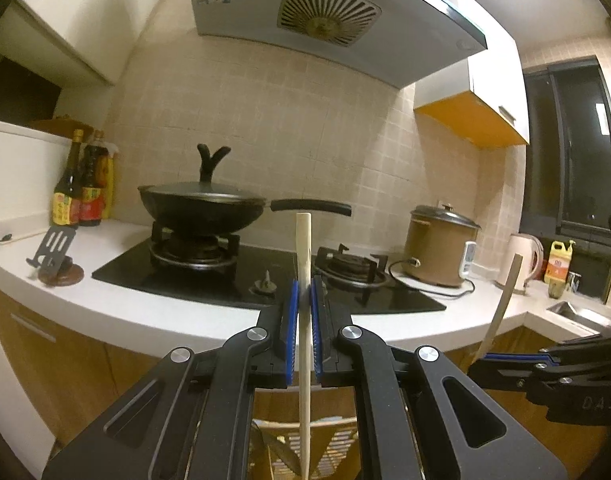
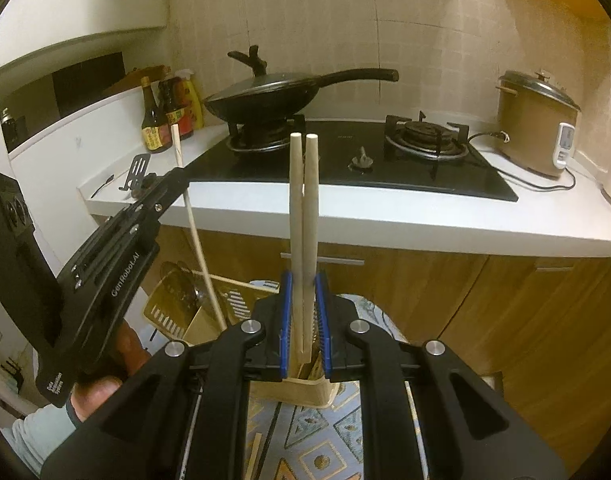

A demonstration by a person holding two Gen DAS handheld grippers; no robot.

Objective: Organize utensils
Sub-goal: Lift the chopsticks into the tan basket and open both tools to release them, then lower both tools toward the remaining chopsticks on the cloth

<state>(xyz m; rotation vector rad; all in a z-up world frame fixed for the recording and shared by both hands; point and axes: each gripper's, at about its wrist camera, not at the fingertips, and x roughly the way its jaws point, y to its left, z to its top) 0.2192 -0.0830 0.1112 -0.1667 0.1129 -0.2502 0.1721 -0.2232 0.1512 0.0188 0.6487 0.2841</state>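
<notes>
Wooden chopsticks [image 2: 304, 240] clamped upright in our right gripper [image 2: 304, 320], one chopstick [image 1: 304, 300] in the left gripper [image 1: 304, 320]; we judge lowering into the holder [image 2: 301, 390] comes next.

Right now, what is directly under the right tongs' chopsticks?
Below the pair of chopsticks held in the right tongs stands a tan slotted utensil holder on a patterned cloth. The tongs cover the holder's inside, so its contents cannot be seen.
</notes>
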